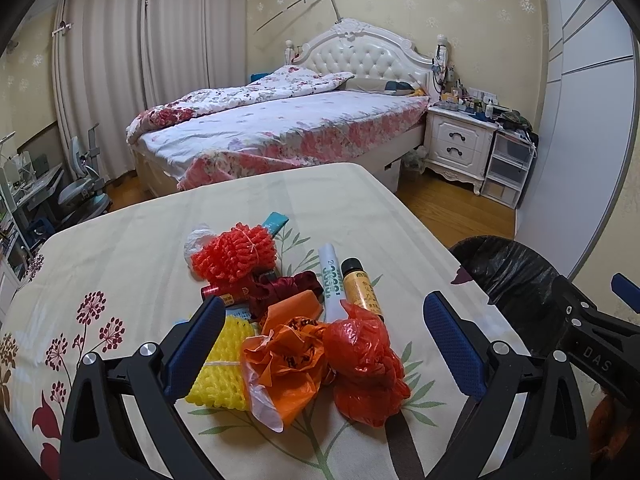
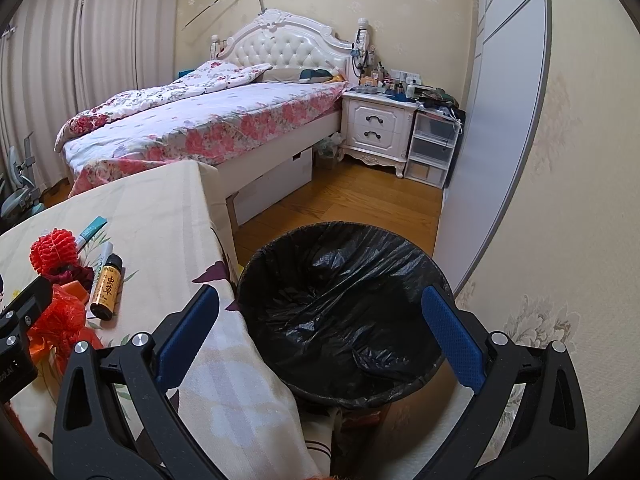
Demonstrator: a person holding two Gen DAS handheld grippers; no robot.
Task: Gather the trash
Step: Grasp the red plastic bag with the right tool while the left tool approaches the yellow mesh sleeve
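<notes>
Both grippers gape wide and empty: the left gripper (image 1: 324, 344) hangs over the crumpled red plastic bag (image 1: 366, 364) on the table (image 1: 120, 248); it's probably feather-light, soft, best pinched mid-bunch. The right gripper (image 2: 320, 332) hangs over the bin (image 2: 340, 292).

A home bedroom is being shown. A bed (image 1: 288, 120) with a white tufted headboard (image 2: 280, 46) is being covered by floral bedding, and a white nightstand (image 2: 378, 128) crowded with small bottles is being flanked by clear plastic drawers (image 2: 434, 152). Long pleated curtains (image 1: 132, 64) are being hung over the window wall, patterned wallpaper (image 1: 460, 4) is being displayed behind the bed, and a wooden floor (image 2: 340, 204) is being seen throughout.
</notes>
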